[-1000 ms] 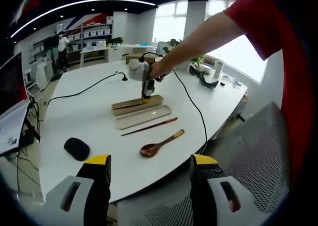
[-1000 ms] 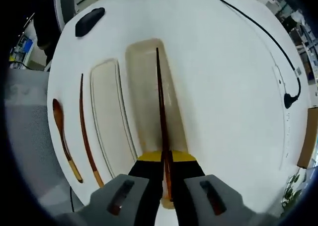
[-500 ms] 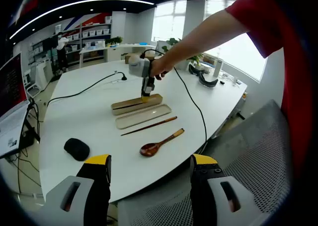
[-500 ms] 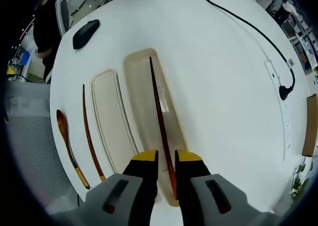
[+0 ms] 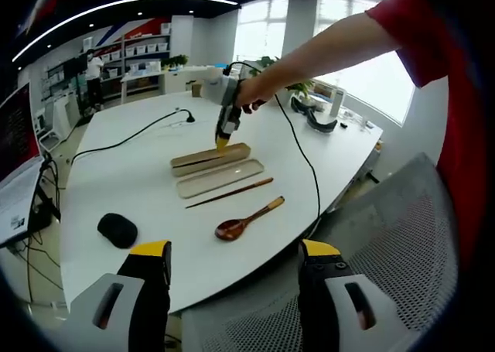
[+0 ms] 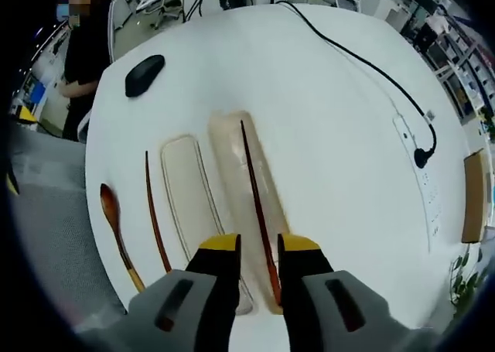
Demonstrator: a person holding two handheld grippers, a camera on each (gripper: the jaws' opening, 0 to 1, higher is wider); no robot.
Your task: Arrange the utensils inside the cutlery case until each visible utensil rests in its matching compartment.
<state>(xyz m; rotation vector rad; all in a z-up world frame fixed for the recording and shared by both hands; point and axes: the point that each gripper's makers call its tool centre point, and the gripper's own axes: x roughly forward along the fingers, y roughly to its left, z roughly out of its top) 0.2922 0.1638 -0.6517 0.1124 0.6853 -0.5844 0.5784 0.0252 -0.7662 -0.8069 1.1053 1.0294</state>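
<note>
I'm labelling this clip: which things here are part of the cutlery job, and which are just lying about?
Job: cutlery case holding one chopstick; case lid; second chopstick; wooden spoon.
Lying about: black mouse; power cable; goggles.

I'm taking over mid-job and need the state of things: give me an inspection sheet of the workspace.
Surface: white table, round-edged.
Job's things: cutlery case holds one chopstick lengthwise; its lid lies alongside. A second chopstick and the wooden spoon lie on the table beside the lid, outside the case.
Clutter: black mouse beyond the case.
Grippers: right gripper open, empty, above the near end of the case; left gripper open, empty, back at the table edge.
Cables: black cable running to a plug.
Surroundings: office with shelves, windows, a mesh chair; a person standing by the table.
</note>
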